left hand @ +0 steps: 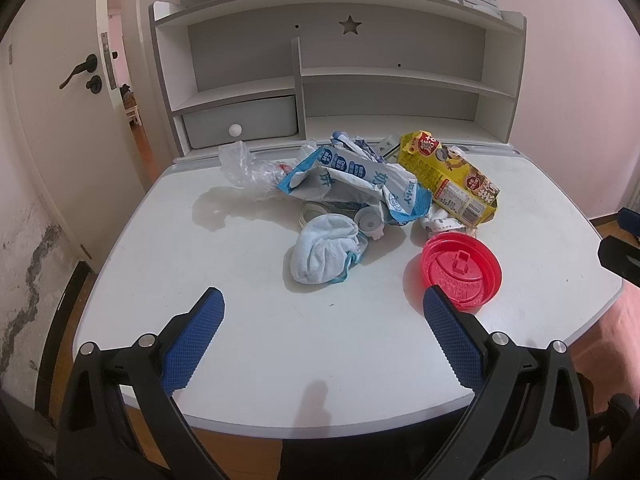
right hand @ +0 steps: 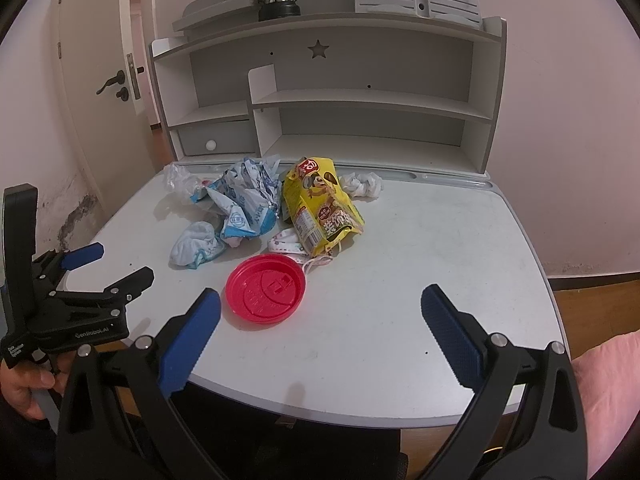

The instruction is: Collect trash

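Both grippers — left, right — gape wide, holding nothing, near the red lid; behind the lid lie the yellow bag and 1 blue wrapper.

Glossy red plastic lid

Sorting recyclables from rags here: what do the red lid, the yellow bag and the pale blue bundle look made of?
Red lid: moulded plastic, slightly glossy, with embossed lettering and a raised tab.
Yellow bag: thin printed film, probably plastic or foil-lined; shiny, creased, holds its crumples.
Pale blue bundle: soft fabric, likely terry cloth; matte, fuzzy surface with a stitched teal edge.
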Demonstrator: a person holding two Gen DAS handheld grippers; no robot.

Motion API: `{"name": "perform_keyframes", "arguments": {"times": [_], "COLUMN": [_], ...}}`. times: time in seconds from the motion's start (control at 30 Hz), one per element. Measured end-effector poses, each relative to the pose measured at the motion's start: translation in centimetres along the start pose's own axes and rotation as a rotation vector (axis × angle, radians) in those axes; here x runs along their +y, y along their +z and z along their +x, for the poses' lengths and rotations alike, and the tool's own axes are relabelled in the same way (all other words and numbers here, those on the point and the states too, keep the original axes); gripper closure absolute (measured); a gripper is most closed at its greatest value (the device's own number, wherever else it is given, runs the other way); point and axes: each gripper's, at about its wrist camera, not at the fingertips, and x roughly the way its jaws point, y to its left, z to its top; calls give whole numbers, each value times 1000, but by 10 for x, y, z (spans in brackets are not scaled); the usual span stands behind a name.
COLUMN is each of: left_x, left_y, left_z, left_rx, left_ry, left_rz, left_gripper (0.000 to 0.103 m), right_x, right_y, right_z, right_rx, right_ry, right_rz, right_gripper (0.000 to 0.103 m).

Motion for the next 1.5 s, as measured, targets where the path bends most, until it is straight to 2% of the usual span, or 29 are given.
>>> {"name": "perform_keyframes", "arguments": {"times": [0.37, 0.57, 0.77, 0.8, 0.83, 0.87, 0.9, 0.97, 1.03, 1.3, 1.47, 1.5], "left_x": [7, 14, 11, 11, 11, 11, 12, 16, 19, 22, 26, 28], "left_y": [1, 13, 23, 23, 23, 22, 20, 19, 20, 22, 26, 29], "left_z": [8, 52, 95, 101, 106, 108, 110, 106, 100, 66, 49, 48], "left_rx": [18, 102, 171, 176, 183, 188, 206, 188, 171, 105, 77, 72], "left_ry": [-9, -62, -71, -72, -74, -79, -93, -113, -108, -126, -137, -137], "left_rz": [-1, 0, -2, 3, 10, 13, 22, 13, 24, 52, 32, 27], "left_gripper": [6, 6, 7, 9, 28, 42, 65, 78, 83, 84, 84, 84], "right_x": [-1, -2, -2, -1, -1, -1, -1, 0, 3, 35, 48, 48], "right_y": [-2, -9, -16, -17, -18, -19, -20, -21, -22, -13, -3, -2], "right_z": [5, 21, 45, 47, 51, 53, 55, 62, 71, 118, 146, 149], "right_rx": [16, 51, 109, 113, 122, 126, 131, 146, 169, 244, 256, 261], "right_ry": [0, 12, 22, 24, 27, 29, 34, 59, 83, 124, 58, 53], "right_rz": [-6, -45, -71, -74, -77, -77, -77, -70, -62, -98, -140, -135], "right_gripper": [6, 6, 6, 6, 6, 6, 6, 6, 6, 6, 6, 17]}}
